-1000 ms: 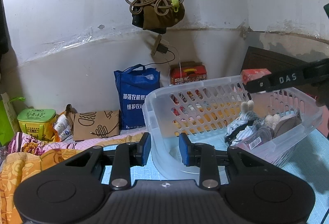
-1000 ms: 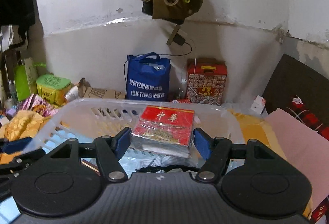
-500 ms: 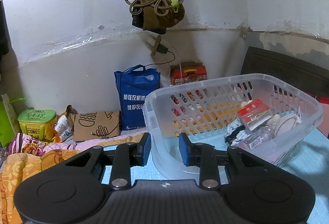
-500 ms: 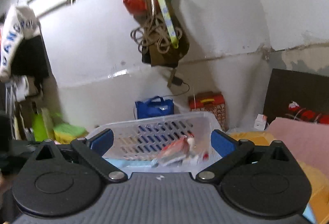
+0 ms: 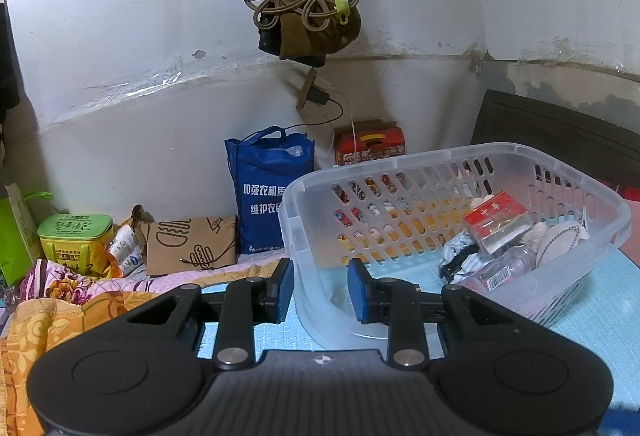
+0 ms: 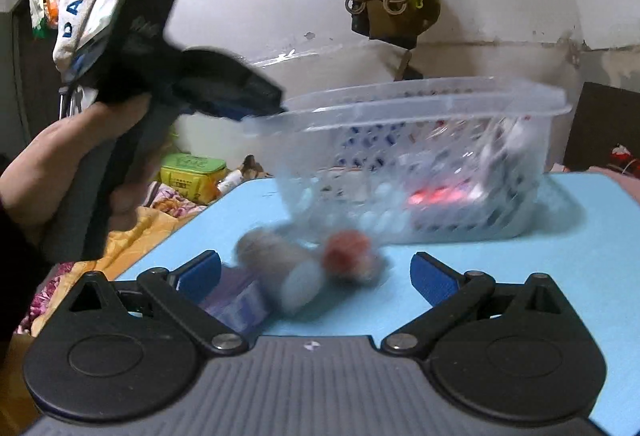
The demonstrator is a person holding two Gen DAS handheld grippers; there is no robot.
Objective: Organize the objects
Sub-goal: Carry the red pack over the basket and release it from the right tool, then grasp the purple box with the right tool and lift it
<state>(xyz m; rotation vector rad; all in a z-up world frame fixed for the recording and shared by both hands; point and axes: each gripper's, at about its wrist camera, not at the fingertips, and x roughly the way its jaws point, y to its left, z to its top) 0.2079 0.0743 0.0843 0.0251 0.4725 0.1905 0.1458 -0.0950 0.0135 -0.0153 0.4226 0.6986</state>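
- Right wrist view: a light-blue mat (image 6: pixel 540 236) is covered at its far end by a clear plastic basket (image 6: pixel 420 107).
- The basket's near corner is pinched by the left gripper (image 5: pixel 320 290).
- The right gripper (image 6: pixel 316 276) is spread wide over blurred small objects (image 6: pixel 304 260), untouched.
- A red packet (image 5: pixel 496 215) is seen lying inside the basket.

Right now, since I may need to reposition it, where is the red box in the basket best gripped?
Probably across the two long side faces of the red box, coming from above through the open top of the basket. The box lies tilted and uppermost with its top face exposed, and the basket walls block a level approach.
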